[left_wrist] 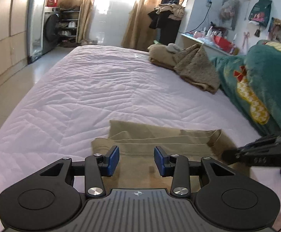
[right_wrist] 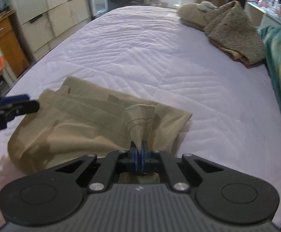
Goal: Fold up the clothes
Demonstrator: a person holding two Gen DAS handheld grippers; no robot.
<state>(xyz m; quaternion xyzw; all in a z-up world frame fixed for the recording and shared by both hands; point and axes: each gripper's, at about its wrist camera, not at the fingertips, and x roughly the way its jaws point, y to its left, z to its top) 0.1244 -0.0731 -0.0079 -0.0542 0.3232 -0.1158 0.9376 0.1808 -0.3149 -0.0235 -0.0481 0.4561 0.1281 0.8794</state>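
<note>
A khaki garment (left_wrist: 150, 139) lies partly folded on the near end of the bed; it also shows in the right wrist view (right_wrist: 82, 119). My left gripper (left_wrist: 136, 160) is open and empty, hovering just above the garment's near part. My right gripper (right_wrist: 139, 150) is shut on a pinched-up fold of the khaki garment at its right side and lifts it a little. The right gripper shows blurred at the right edge of the left wrist view (left_wrist: 256, 152). The left gripper shows at the left edge of the right wrist view (right_wrist: 8, 108).
The bed has a pale lilac quilted cover (left_wrist: 101, 89). Brown folded clothes (left_wrist: 194, 65) lie at the far right of the bed. A green blanket (left_wrist: 260, 89) lies along the right side. Wardrobes (right_wrist: 49, 9) stand to the left, a cluttered shelf (left_wrist: 214, 38) stands far right.
</note>
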